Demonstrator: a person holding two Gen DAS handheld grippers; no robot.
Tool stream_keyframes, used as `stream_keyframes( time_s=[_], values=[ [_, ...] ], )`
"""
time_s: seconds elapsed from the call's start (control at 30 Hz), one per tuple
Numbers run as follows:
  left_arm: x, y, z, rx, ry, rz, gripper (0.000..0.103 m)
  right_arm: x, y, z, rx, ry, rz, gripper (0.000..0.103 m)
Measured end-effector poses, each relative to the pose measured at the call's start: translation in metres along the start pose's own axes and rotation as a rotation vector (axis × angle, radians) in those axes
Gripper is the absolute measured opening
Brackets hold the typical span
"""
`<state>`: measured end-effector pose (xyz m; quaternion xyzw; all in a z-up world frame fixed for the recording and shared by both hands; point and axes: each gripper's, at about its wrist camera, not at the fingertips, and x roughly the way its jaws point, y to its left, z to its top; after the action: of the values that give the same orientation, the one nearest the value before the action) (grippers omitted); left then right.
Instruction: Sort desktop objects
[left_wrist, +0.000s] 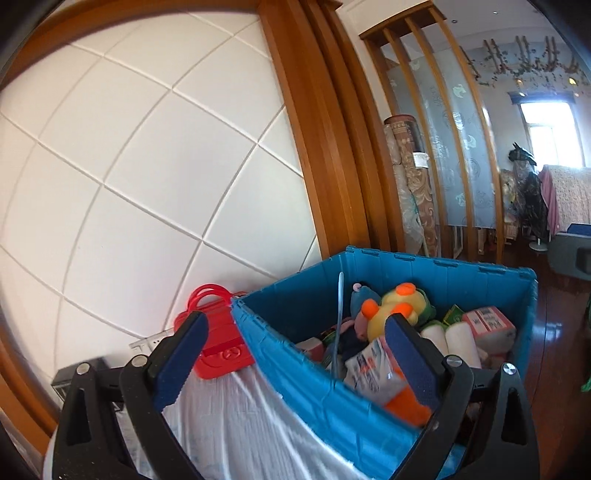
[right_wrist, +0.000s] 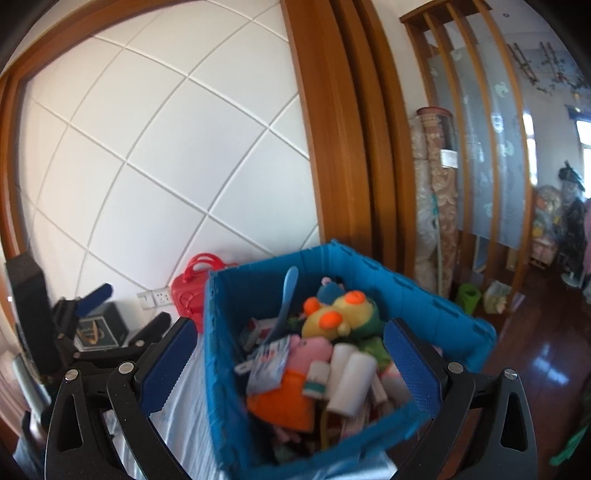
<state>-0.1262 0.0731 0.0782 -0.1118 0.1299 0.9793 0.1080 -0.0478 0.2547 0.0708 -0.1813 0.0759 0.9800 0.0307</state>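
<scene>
Fingers (right_wrist: 168, 365) spread wide w/ blue bin (right_wrist: 436, 306) between, nothing held

Open blue crate (right_wrist: 424, 295) brims with plush toys (right_wrist: 343, 314), white rolls (right_wrist: 351, 380), packets.

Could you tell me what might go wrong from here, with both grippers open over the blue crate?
1. The crate looks heaped: the yellow plush and white rolls lie tangled together, so a grab may drag neighbours out.
2. The crate's near corner seems to sit close to the cloth's edge above the floor, so a push could tip it.
3. The left gripper straddles the crate's wall and may catch on it.
</scene>
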Motion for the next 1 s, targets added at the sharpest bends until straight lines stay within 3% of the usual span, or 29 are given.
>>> stream_keyframes(
  time_s=[0.3, 0.5, 0.73, 1.0],
  values=[
    [-0.078, 0.006, -0.025, 0.019, -0.001, 0.019, 0.098, -0.067, 0.031, -0.048, 0.008, 0.025, -0.085, 0.103],
    [-0.122, 0.012, -0.039, -0.058, 0.004, 0.057, 0.098, -0.096, 0.031, -0.058, 0.006, 0.001, -0.035, 0.103],
    [-0.147, 0.002, -0.047, -0.106, 0.004, 0.157, 0.098, -0.12, 0.03, -0.073, -0.068, 0.007, -0.019, 0.103],
    [-0.162, -0.005, -0.053, -0.125, 0.003, 0.148, 0.098, -0.131, 0.022, -0.081, -0.071, 0.018, -0.001, 0.103]
  ],
)
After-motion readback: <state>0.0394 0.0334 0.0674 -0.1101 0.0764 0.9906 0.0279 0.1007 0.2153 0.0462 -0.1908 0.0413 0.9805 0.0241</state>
